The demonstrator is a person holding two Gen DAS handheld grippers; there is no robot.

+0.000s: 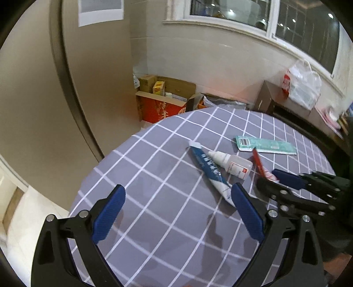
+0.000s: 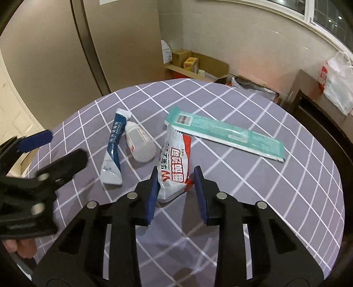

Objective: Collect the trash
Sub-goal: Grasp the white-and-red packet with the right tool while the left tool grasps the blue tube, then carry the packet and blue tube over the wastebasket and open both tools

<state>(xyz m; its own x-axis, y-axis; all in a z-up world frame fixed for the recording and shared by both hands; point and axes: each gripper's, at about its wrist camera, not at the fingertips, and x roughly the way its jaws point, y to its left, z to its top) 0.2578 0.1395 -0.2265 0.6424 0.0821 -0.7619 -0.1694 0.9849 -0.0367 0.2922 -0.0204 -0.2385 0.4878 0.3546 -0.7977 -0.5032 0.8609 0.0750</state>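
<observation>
Partly hidden, the snack wrapper (image 2: 175, 167) sits pinched in the right tool (image 2: 176, 180)

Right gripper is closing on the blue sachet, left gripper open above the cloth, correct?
Not quite. The right gripper is on the red-and-white snack wrapper, not the blue sachet, which lies untouched; the right wrist view shows it. The left gripper is open.

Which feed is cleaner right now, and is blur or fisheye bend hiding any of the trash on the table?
Right wrist: wrapper sharp between the right tongs; only the left tongs smear at the edge. Left wrist: mild blur on the blue sachet and bottle, stronger on the plastic bag. Both views bend the tablecloth grid and black out the corners; window lights glare slightly.
</observation>
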